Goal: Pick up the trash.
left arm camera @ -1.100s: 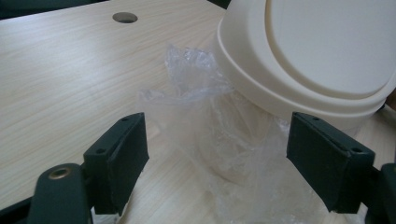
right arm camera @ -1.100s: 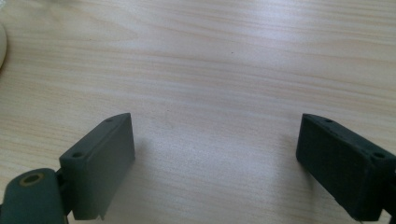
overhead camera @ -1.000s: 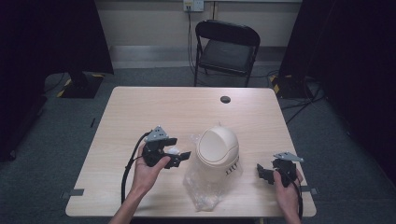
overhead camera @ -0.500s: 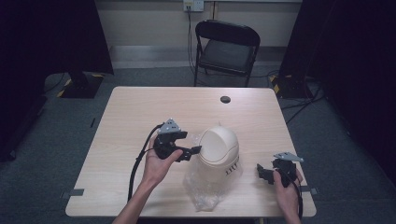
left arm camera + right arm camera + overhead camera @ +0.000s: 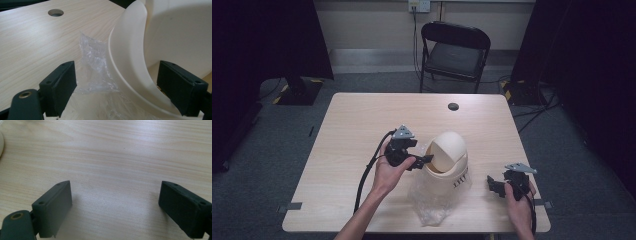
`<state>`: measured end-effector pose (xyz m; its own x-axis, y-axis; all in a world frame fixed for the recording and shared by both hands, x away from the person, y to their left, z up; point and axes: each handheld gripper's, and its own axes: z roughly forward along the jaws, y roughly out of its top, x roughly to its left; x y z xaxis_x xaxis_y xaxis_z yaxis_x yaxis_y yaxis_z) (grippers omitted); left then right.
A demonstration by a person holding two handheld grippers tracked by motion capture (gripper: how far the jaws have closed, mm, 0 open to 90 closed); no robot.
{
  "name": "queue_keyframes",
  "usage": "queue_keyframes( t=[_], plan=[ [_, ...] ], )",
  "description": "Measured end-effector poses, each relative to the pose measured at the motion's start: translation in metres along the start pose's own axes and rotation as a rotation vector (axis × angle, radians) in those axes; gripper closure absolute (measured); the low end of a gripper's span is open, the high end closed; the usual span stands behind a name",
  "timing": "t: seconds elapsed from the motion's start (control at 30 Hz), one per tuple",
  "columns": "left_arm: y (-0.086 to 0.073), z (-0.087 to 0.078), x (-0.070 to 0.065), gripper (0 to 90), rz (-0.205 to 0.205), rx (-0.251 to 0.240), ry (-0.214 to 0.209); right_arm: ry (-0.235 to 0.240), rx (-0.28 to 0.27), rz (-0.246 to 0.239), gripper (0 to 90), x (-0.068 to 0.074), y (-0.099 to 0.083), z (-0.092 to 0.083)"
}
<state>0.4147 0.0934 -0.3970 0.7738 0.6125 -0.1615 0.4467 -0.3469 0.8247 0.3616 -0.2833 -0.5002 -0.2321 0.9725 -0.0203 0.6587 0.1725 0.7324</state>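
Since a second ago, left hand-held gripper (image 5: 428, 160) has advanced, jaws spread around the cream bin's swing lid (image 5: 130, 62); right hand-held gripper (image 5: 497, 186) rests released near the tabletop's (image 5: 362, 125) right edge.

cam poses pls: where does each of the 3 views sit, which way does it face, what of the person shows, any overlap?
High view: above the person's side, facing forward and down on the table; both forearms, left hand-held gripper, right hand-held gripper.
Left gripper view: along its open jaws at the cream bin and plastic bag.
Right gripper view: along its open jaws at bare tabletop.
Shared: bin, bag, table.
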Motion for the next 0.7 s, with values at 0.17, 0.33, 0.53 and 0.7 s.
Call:
queue_keyframes(
  t=[0.17, 0.33, 0.53, 0.7],
  plan=[
    [0.003, 0.01, 0.002, 16.0, -0.015, 0.015, 0.008, 0.0, 0.0, 0.0, 10.7, 0.0, 0.0, 0.0],
    [0.007, 0.014, -0.001, 16.9, 0.018, 0.043, 0.037, 0.0, 0.0, 0.0, 10.7, 0.0, 0.0, 0.0],
    [0.005, 0.026, 0.001, 16.0, 0.006, 0.056, 0.022, 0.0, 0.0, 0.0, 10.7, 0.0, 0.0, 0.0],
    [0.008, 0.031, -0.002, 15.9, 0.025, 0.069, 0.031, 0.0, 0.0, 0.0, 10.7, 0.0, 0.0, 0.0]
  ],
)
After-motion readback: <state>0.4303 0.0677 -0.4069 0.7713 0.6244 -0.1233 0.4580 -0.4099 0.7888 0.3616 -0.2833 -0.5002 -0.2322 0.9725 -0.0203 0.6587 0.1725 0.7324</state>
